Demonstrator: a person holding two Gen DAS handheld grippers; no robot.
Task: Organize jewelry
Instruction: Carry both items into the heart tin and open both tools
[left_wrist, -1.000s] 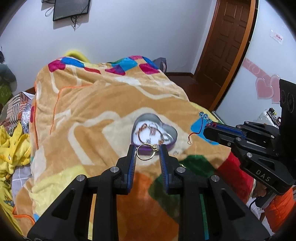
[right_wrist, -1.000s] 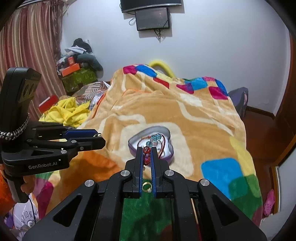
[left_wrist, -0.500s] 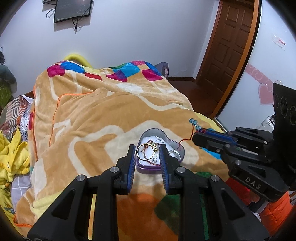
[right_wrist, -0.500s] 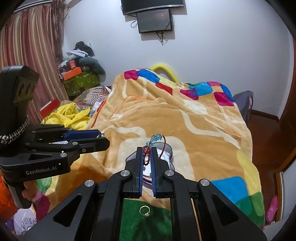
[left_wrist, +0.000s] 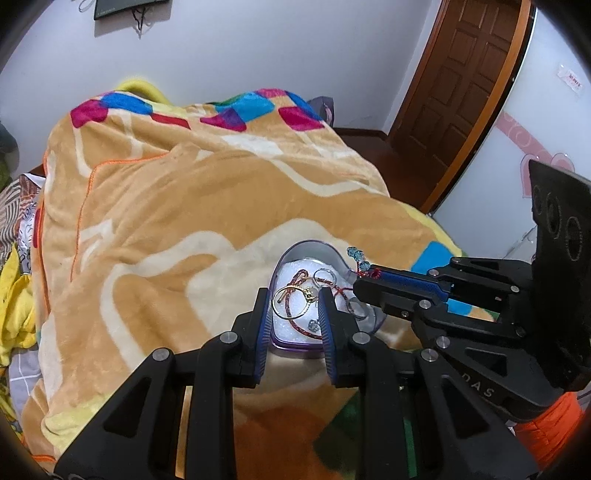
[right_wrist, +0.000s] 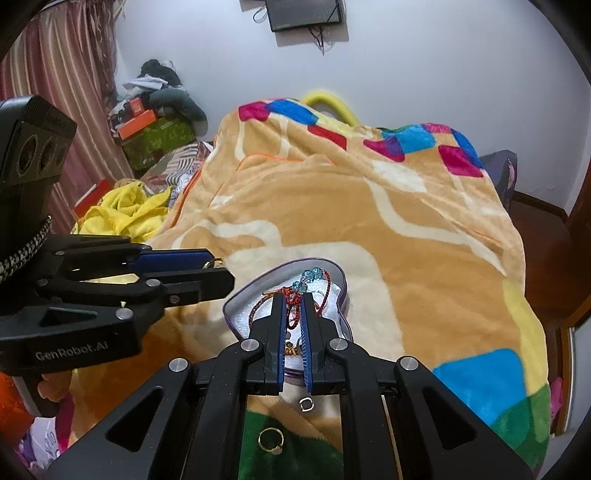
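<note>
We are partway through. Our left gripper (left_wrist: 293, 308) grips a gold ring (left_wrist: 291, 303) between its two fingers, directly above the heart-shaped tin (left_wrist: 376, 320) that sits on the blanket (left_wrist: 184, 206). Our right gripper (right_wrist: 292, 308) is closed on a red cord bracelet (right_wrist: 291, 295) with blue beads (right_wrist: 308, 277); the beads stick up past its fingertips, and the cord appears to trail down into the tin just ahead of them.

Already inside the tin, as far as we can see from the left wrist view: a loop of red cord, a silver ring (left_wrist: 324, 275) beyond the left fingertips, and a small blue stone piece (left_wrist: 314, 325) by the right finger. So some of the sorting is done.

What is left, in our judgement: the gold ring and the bracelet are both over the tin but neither is let go yet. Then, under the right gripper and nearer to us than the tin, two pieces lie on the blanket: a small silver ring (right_wrist: 306, 404) and a second gold ring (right_wrist: 271, 439) (it rests on the green patch). Something dark and gold shows between the right fingers low down; we cannot tell what it is.
</note>
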